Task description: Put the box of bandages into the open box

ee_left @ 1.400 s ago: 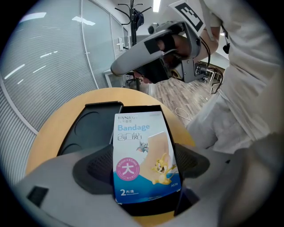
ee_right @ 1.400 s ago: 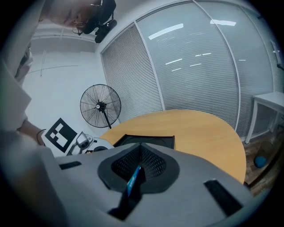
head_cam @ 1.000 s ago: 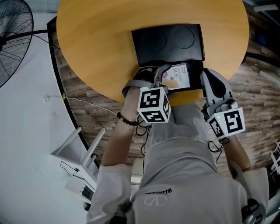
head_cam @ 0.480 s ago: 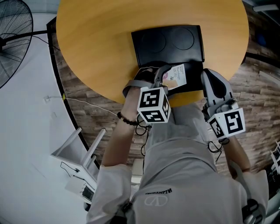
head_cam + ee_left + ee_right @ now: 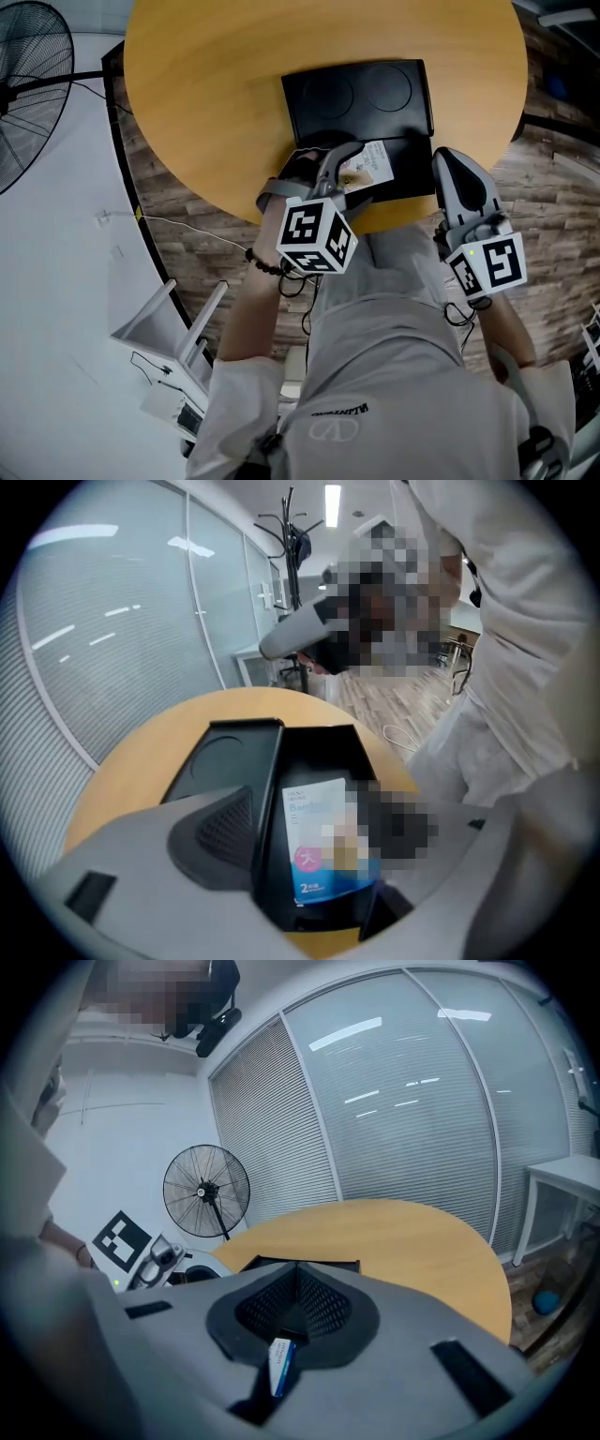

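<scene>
My left gripper (image 5: 339, 173) has its fingers spread, though they have just been closing a little. The box of bandages (image 5: 317, 841) lies flat between and just beyond them, not pinched, inside the open box (image 5: 319, 747). My right gripper (image 5: 298, 1274), fingers pressed together, sits just beside that box's right side.

Logged smooth, satin wood-look top on round table (image 5: 187, 112), centre of head view. Noted matt black plastic on open box (image 5: 412, 159). Read box of bandages (image 5: 367, 166) as glossy printed card. Marked right gripper (image 5: 298, 1283) as matt grey plastic, pads black with rough mesh texture. Tagged floor (image 5: 562, 197), right edge, as rough plank-look wood; fan (image 5: 28, 84), upper left, as thin metal wire; shirt (image 5: 375, 394) as pale matt cloth.
</scene>
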{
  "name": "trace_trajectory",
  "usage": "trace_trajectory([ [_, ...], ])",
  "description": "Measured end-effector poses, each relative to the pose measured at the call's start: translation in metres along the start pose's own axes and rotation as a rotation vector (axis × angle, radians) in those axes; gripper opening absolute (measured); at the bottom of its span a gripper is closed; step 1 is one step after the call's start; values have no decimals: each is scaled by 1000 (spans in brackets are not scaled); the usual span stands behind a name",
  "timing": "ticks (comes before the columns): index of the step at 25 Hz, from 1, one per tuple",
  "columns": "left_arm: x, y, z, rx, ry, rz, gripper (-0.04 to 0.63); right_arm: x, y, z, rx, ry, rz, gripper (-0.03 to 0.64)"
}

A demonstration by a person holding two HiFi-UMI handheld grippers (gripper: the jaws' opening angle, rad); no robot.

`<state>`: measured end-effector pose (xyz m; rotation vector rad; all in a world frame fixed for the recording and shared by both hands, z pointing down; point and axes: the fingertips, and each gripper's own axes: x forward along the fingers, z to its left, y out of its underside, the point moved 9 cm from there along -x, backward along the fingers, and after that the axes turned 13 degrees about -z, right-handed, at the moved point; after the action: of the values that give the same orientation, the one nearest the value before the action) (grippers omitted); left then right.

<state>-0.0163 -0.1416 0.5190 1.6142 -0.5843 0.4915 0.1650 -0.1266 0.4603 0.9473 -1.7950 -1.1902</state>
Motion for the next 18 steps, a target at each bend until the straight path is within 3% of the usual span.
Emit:
trace_trajectory([
  [2,-17,-4,2,2,-78,-58,304,-2,-10,1,-8,6,-18,17],
  [5,-43,-11,5,-14,-195,-141,255,-7,-25,1,-26,16,-49,17],
  [7,-65,-19,8,-34,-300,-201,133,-11,-36,2,-38,24,-68,17],
  [10,-97,-29,14,-52,-458,-276,47,-17,-55,3,-60,39,-107,17],
  [14,-143,-43,21,-74,-608,-390,8,-30,-86,5,-92,60,-168,17],
  [15,-157,-47,23,-97,-646,-435,8,-34,-95,5,-103,67,-185,17],
  [18,-199,-53,22,-314,-789,-589,8,-49,-123,4,-134,99,-237,17],
])
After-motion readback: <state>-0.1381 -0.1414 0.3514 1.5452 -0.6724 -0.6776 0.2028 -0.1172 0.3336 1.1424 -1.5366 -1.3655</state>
